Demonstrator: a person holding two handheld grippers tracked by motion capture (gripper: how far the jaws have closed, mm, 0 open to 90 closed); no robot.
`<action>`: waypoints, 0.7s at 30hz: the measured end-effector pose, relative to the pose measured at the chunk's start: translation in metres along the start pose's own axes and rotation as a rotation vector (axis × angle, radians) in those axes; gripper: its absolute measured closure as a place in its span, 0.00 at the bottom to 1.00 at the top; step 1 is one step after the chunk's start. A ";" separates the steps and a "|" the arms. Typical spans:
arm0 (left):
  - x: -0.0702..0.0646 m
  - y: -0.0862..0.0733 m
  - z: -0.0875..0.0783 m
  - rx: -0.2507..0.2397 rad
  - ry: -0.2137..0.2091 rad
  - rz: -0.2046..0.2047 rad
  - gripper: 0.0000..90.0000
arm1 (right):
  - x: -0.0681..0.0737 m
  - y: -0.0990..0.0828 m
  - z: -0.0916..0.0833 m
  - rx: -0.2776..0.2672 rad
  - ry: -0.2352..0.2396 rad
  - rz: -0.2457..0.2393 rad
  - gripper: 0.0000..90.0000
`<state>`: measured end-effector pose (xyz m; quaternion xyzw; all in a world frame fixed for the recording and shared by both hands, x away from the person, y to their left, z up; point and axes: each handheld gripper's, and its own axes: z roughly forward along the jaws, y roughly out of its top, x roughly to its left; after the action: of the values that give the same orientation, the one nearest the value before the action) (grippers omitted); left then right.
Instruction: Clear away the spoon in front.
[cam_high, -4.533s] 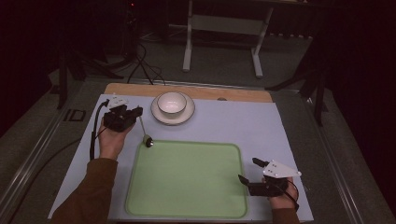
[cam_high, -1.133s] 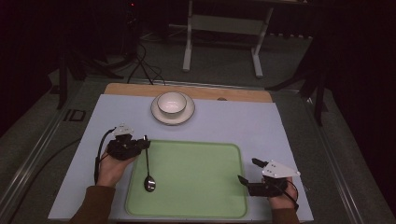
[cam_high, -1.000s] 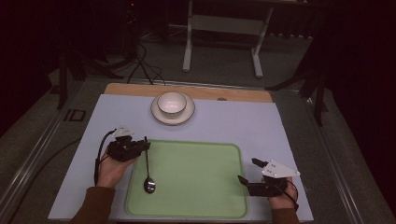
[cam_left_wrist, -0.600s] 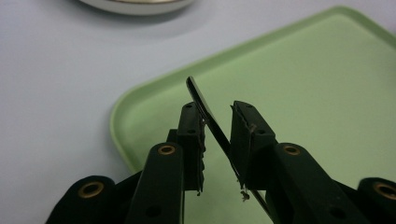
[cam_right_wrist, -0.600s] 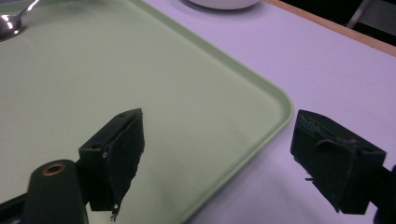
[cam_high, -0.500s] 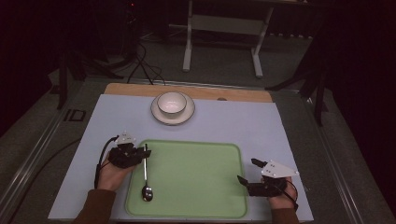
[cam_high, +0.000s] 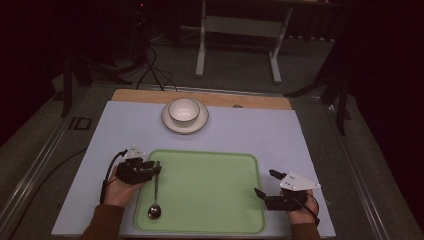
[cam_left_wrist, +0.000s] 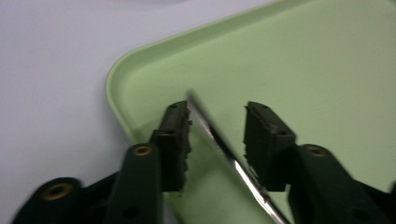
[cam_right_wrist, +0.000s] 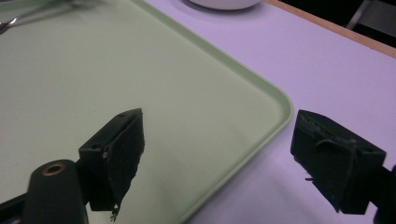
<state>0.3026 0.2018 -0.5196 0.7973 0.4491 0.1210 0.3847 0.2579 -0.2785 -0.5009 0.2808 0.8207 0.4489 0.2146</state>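
down at the lower left, the left gripper (cam_high: 150, 170) has its jaws parted around the spoon (cam_high: 155, 200) handle; the spoon lies on the green tray (cam_high: 210, 227). lower right, the right gripper (cam_high: 265, 184) gapes empty over the tray corner. farther up, centre, a bowl (cam_high: 183, 110) sits on its saucer (cam_high: 170, 125).

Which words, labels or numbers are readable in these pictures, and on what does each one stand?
"ID": large pale letters on the dark surface left of the table, in the high view.
I find no readable text on the tray, spoon, bowl or grippers.
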 end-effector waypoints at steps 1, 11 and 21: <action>-0.001 0.000 0.001 0.003 0.013 0.008 0.62 | 0.000 0.000 0.000 0.000 -0.001 0.000 0.19; -0.005 0.005 -0.002 -0.060 0.101 0.052 0.41 | 0.000 0.000 0.000 0.000 -0.002 -0.003 0.19; -0.002 0.005 -0.024 -0.170 0.161 0.046 0.40 | -0.001 0.000 -0.001 -0.009 -0.006 -0.001 0.19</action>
<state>0.2912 0.2107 -0.4991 0.7596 0.4481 0.2313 0.4108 0.2578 -0.2797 -0.4999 0.2809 0.8182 0.4517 0.2184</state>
